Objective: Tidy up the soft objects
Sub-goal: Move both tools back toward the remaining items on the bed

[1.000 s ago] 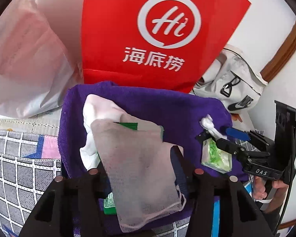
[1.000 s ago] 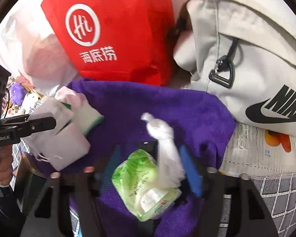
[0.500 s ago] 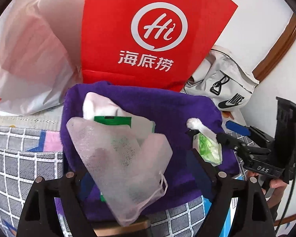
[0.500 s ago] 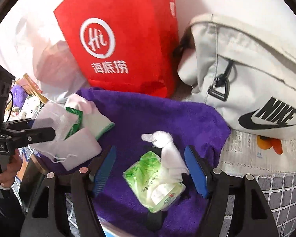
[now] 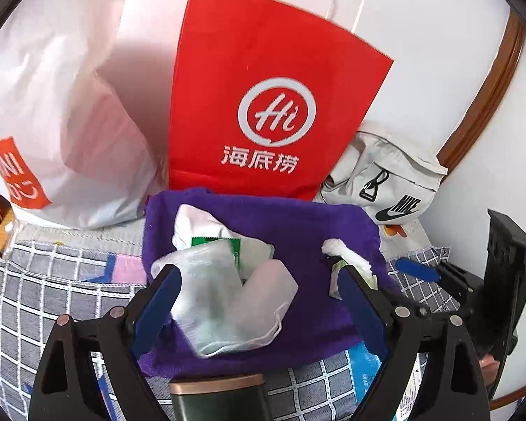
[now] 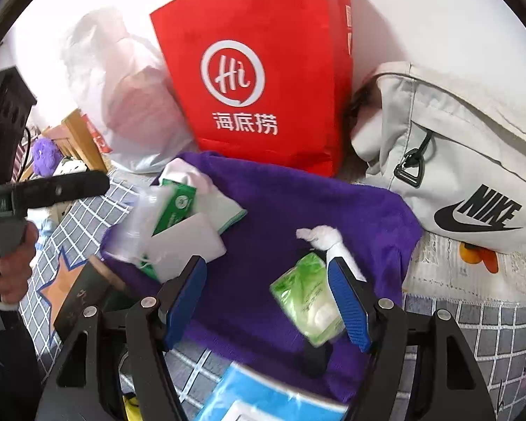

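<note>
A purple towel (image 5: 291, 224) (image 6: 284, 203) lies on the checked cloth. On its left sits a pile: a white mesh pouch (image 5: 224, 301) (image 6: 179, 242), a green-and-white tissue pack (image 5: 235, 249) (image 6: 175, 207) and a white cloth (image 5: 196, 221). On its right lie a green wipes pack (image 6: 308, 294) and a knotted white cloth (image 5: 343, 252) (image 6: 326, 238). My left gripper (image 5: 259, 301) is open, jaws wide, above the mesh pouch. My right gripper (image 6: 266, 301) is open, straddling the towel beside the green pack.
A red paper bag (image 5: 270, 105) (image 6: 263, 70) stands behind the towel, with a white plastic bag (image 5: 63, 122) to its left and a grey Nike bag (image 5: 389, 182) (image 6: 456, 161) to its right. A blue packet (image 6: 263, 396) and a dark box (image 6: 87, 294) lie at the front.
Both grippers have opened, let go of the mesh pouch and the green pack with its white cloth, and pulled back and up from the towel.
</note>
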Motion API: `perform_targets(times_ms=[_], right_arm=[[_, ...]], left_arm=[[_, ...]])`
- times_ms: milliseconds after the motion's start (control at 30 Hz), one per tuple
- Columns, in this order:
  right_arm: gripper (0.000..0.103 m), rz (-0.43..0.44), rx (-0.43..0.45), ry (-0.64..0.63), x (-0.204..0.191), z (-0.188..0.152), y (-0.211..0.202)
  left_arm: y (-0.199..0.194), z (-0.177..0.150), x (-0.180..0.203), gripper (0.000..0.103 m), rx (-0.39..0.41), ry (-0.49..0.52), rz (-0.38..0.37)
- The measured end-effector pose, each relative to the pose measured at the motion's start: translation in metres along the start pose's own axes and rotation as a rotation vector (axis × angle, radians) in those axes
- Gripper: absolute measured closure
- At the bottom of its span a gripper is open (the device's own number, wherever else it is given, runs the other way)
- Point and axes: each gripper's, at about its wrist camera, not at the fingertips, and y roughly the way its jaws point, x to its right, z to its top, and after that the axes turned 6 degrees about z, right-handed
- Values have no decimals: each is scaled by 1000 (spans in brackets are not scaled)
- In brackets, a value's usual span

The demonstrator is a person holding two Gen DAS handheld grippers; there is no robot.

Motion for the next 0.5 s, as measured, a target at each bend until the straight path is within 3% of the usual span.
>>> perform_targets(times_ms=[333,500], right_arm=[[32,-3,40,3,-33,-33,-48],[32,-16,44,6,-61,-61,-72]], left_arm=[[-52,-29,-6,14,72,-4,51],[-70,-51,-12,14,41,-19,104]])
